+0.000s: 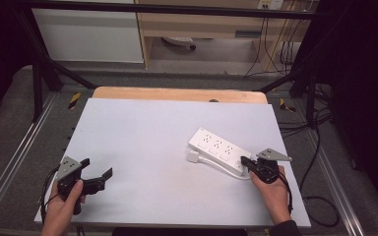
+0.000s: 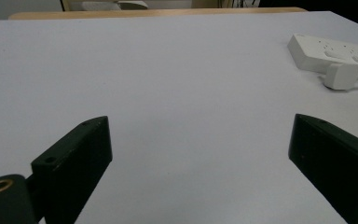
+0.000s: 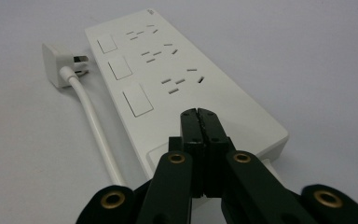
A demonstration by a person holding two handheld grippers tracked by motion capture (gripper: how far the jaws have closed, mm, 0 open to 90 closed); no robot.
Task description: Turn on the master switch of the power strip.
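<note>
One white power strip (image 3: 177,84), three sockets | right gripper (image 3: 198,116) closed, empty | left gripper (image 2: 200,154) wide open

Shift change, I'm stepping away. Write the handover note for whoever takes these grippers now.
Left gripper: open, holding nothing, low over the near left of the table.
Right gripper: shut, nothing between its jaws, tips over the near end of the white power strip; whether they touch it I cannot tell.
Power strip lies flat at right; its own plug rests loose beside it, prongs toward the strip, cord running along its side.
Done: nothing visibly plugged in or lifted.
Left: probably plugging or switching, judging by the tips.
</note>
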